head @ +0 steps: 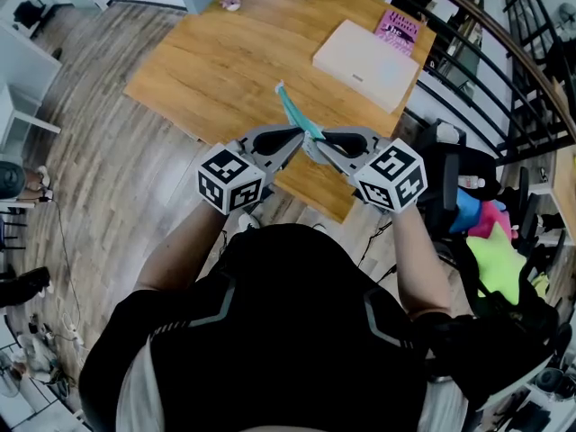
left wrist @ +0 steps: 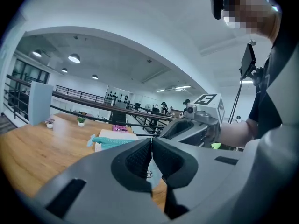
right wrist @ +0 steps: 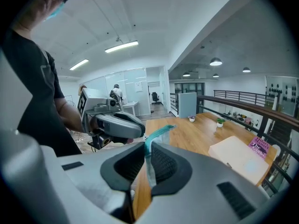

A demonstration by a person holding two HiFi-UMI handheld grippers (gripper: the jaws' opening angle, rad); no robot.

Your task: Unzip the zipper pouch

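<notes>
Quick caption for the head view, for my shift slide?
Head view: left gripper and right gripper both pinch the teal-edged zipper pouch, held up over the wooden table.

Teal pouch (head: 292,111); wood-grain table (head: 225,61) (pink book (head: 397,27))

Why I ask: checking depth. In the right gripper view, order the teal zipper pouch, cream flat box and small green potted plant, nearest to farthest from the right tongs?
1. teal zipper pouch: clamped in the right tongs.
2. cream flat box: right, on the wooden table.
3. small green potted plant: far end of it.
</notes>
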